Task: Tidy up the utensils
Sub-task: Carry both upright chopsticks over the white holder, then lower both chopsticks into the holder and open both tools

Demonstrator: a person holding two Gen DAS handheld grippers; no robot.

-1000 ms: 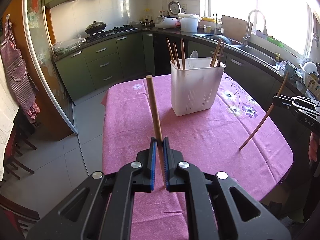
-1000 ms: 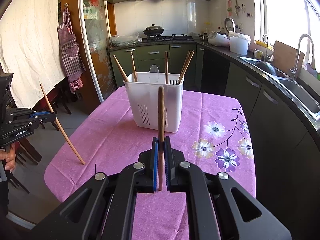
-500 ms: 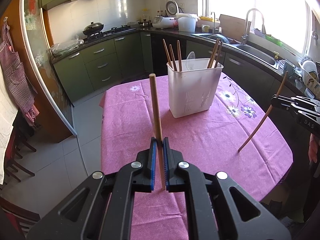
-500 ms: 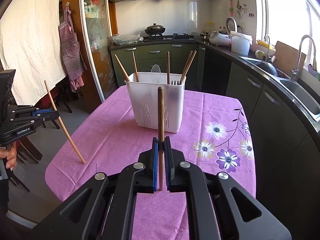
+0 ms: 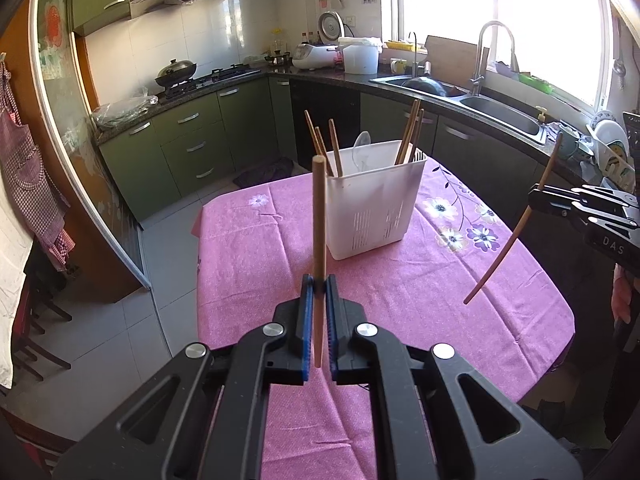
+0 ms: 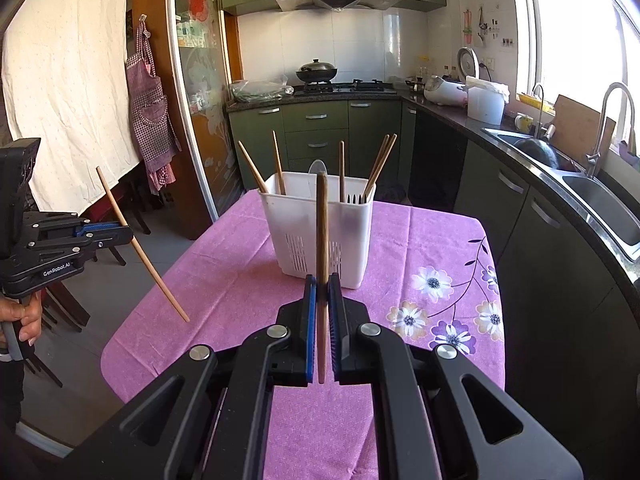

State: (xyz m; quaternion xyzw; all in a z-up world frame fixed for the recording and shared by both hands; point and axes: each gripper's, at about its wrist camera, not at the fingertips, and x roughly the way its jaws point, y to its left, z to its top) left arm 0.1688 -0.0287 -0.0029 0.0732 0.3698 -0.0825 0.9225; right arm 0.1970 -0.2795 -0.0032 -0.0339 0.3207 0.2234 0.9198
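Left wrist view: the left gripper [image 5: 319,280], fingers clamped on a pale wooden chopstick [image 5: 319,216], hovers over the pink-clothed worktop [image 5: 256,240] short of the white plastic utensil holder [image 5: 372,208]. The right gripper [image 6: 321,280] likewise pinches a darker wooden chopstick [image 6: 322,220]. Either tilted stick may catch the holder's rim and slip.

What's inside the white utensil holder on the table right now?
The white utensil holder has wooden chopsticks standing in it, a pale spoon and dark fork tines at the rim. Its opaque walls hide their lower ends and anything at the bottom.
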